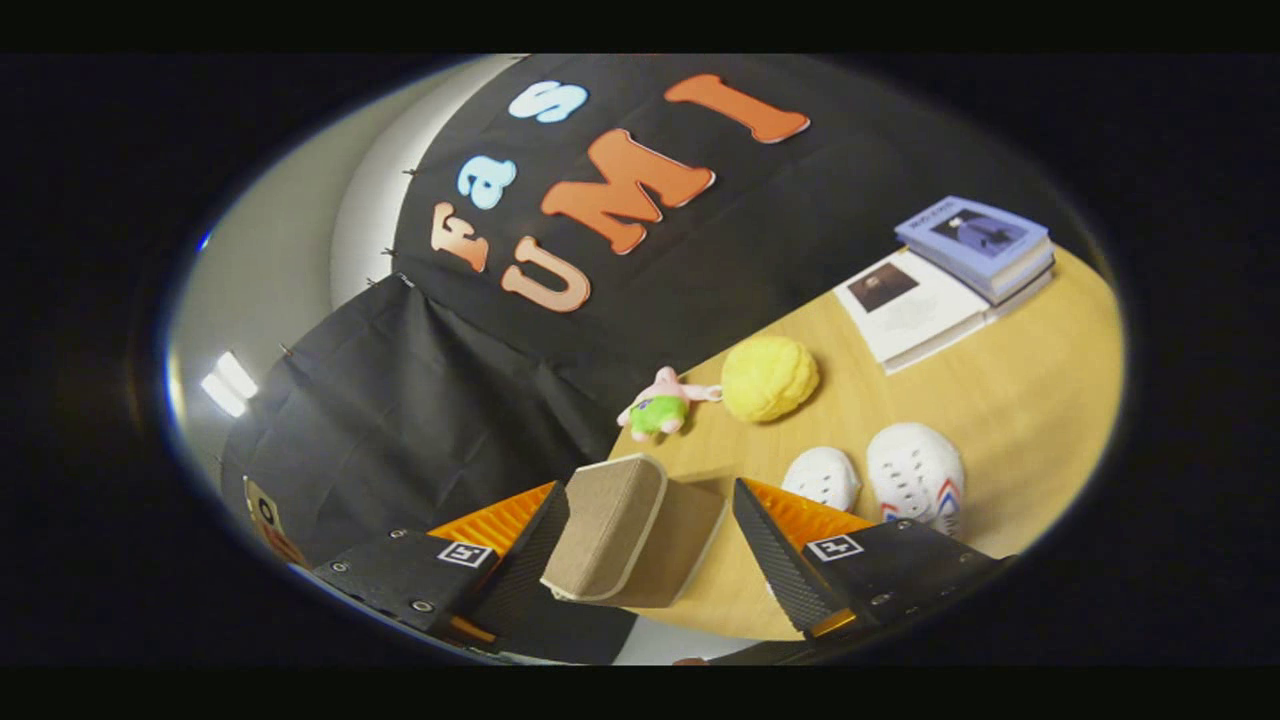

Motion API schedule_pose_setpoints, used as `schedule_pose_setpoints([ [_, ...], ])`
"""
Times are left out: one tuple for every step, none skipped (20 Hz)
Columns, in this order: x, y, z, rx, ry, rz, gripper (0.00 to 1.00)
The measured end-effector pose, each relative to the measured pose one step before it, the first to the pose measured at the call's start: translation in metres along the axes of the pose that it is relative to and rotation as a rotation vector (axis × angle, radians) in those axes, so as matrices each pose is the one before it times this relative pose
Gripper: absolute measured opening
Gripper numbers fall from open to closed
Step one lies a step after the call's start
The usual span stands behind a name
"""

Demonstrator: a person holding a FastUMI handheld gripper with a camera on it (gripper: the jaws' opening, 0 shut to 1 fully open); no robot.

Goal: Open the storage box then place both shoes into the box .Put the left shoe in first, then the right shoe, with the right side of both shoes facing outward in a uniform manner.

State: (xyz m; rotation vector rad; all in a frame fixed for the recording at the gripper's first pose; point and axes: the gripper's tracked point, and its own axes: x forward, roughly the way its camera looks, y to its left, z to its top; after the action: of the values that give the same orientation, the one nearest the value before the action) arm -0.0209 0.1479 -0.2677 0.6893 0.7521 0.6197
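1. Gripper (650, 535) tilted, table (1010, 410) running aslant ahead of it — fingers spread apart, with a tan fabric-covered box, taken to be the storage box (620, 530), lying in the gap between them.
2. Left finger right beside the box's edge, perhaps touching; right finger standing apart from it, bare table visible in between. Not clamped, then — open around the box or its lid, no more.
3. Hard to tell from here whether the tan slab is the lid or the body of the box, and whether it is open at all; no opening or interior visible.
4. Both shoes (885, 475) out on the table just beyond the right finger — white, side by side, toes toward the gripper, the one farther from the box showing red and blue marks on its side. Neither in the box.
5. Which is left and which right — not certain at this angle.
6. Judged progress: at the very start. Opening the box possibly in hand, not visibly done; left shoe, then right shoe, both to go, along with the matching outward-facing sides.
7. Elsewhere on the table, well beyond the fingers: a yellow ball (768, 378), a small plush toy (662, 405) touching it, and a stack of books (950, 275) farther back. None of it in the way of the shoes.
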Motion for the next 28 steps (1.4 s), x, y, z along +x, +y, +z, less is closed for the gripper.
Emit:
schedule_pose_setpoints([
  [0.00787, 0.00058, -0.01156, 0.04605, 0.03021, 0.02116, 0.98],
  [0.00794, 0.0016, -0.01123, 0.04468, 0.02851, 0.02227, 0.98],
  [0.01021, -0.00035, -0.01013, 0.04288, 0.02486, 0.01968, 0.98],
  [0.0082, -0.00088, -0.00968, 0.03877, 0.02639, 0.0133, 0.98],
  [0.0097, -0.00255, -0.00792, 0.02858, 0.02581, 0.00666, 0.98],
  [0.00775, -0.00501, -0.01031, 0.01394, 0.02772, -0.00501, 0.98],
  [0.00857, -0.00474, -0.00881, 0.00144, 0.02612, -0.00618, 0.98],
  [0.00635, -0.00367, -0.00897, 0.00329, 0.02705, -0.00512, 0.98],
  [0.0069, -0.00255, -0.00755, 0.00912, 0.02618, 0.00058, 0.98],
  [0.00616, 0.00327, -0.0065, 0.01126, 0.02043, 0.01142, 0.98],
  [0.00761, 0.00117, -0.00358, 0.01349, 0.014, 0.01243, 0.98],
  [0.00944, 0.00287, -0.00202, 0.01481, 0.01229, 0.0155, 0.98],
  [0.00852, 0.00293, -0.00247, 0.01634, 0.01232, 0.01344, 0.98],
  [0.00835, 0.00117, -0.00195, 0.01458, 0.01317, 0.01356, 0.98],
  [0.00622, 0.00028, -0.00283, 0.01188, 0.00957, 0.00804, 0.98],
  [0.00632, -0.00331, -0.00135, 0.0092, 0.00604, -0.00094, 0.98],
  [0.00717, -0.00341, 0.00016, 0.00582, 0.00618, -0.00301, 0.98],
  [0.00467, -0.00117, -0.00233, 0.00405, 0.00502, -0.0013, 0.98],
  [0.00498, -0.00006, -0.0005, 0.00534, 0.00423, 0.00549, 0.98],
  [0.00394, 0.001, -0.001, 0.00831, 0.00441, 0.00925, 0.98],
  [0.00477, 0.00139, -0.00091, 0.01573, 0.00612, 0.01259, 0.98],
  [0.00339, 0.00376, -0.00025, 0.02349, 0.00035, 0.01671, 0.98],
  [0.00214, 0.00535, 0.00205, 0.02392, -0.00095, 0.02439, 0.98],
  [0.00063, 0.00281, 0.00255, 0.01008, -0.00903, 0.00748, 0.98],
  [0.00121, -0.00078, 0.0009, 0.00441, -0.00643, 0.00594, 0.98],
  [-0.00094, 0.00049, 0.00129, 0.00684, -0.0044, 0.00806, 0.97],
  [-0.00086, 0.00348, 0.00308, 0.01059, -0.0042, 0.01436, 0.96],
  [-0.00144, 0.0076, 0.0024, 0.00873, -0.00689, 0.01857, 0.96],
])
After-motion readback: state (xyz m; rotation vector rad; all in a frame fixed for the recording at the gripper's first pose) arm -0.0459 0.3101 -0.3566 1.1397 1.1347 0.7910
